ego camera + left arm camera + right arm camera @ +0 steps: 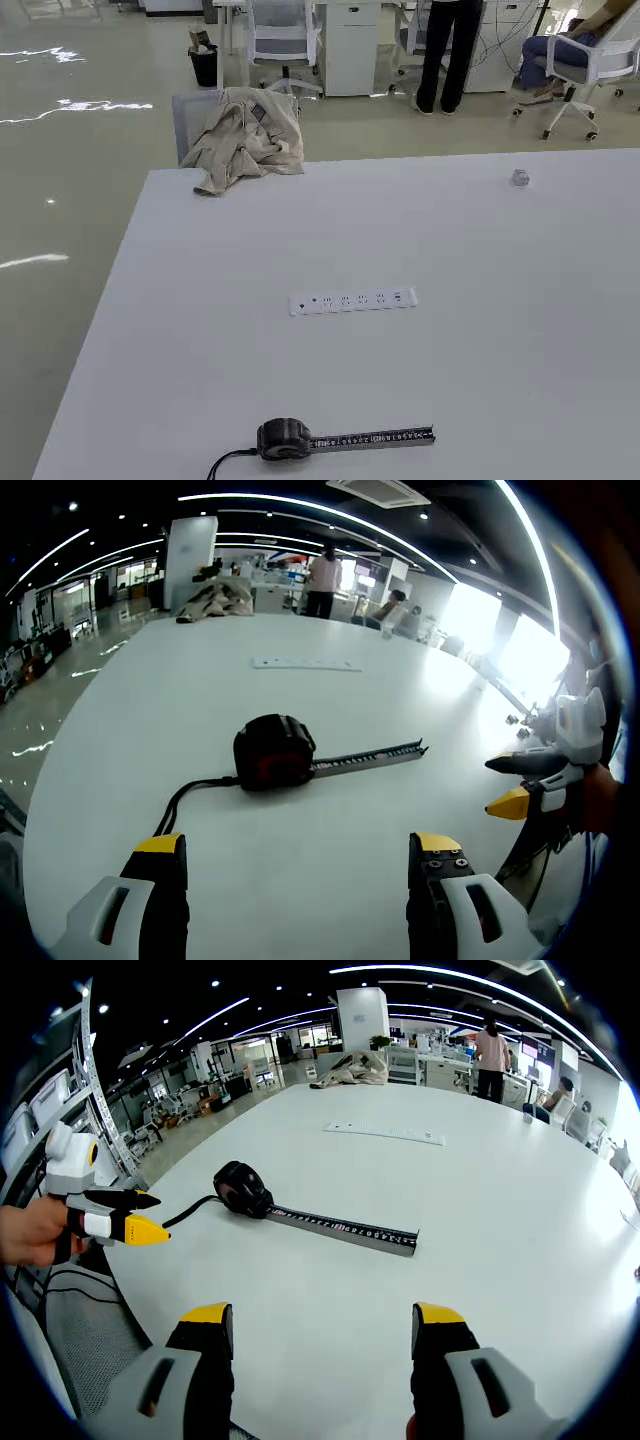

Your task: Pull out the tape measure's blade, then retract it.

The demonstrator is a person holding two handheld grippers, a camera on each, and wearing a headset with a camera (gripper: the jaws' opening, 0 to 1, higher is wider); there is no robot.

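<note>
The tape measure [285,439] lies near the front edge of the white table [500,350], within easy reach of the person. Its blade [375,437] lies flat on the table, partly drawn out to the right, and its wrist cord [228,462] trails off to the left. The left gripper [297,845] hangs short of the case with its jaws spread wide and nothing between them. The right gripper [322,1312] is just as wide and empty, and it faces the blade's free end. To my eye each is lined up to take its own end. A power strip [352,300] sits farther back, well apart.
</note>
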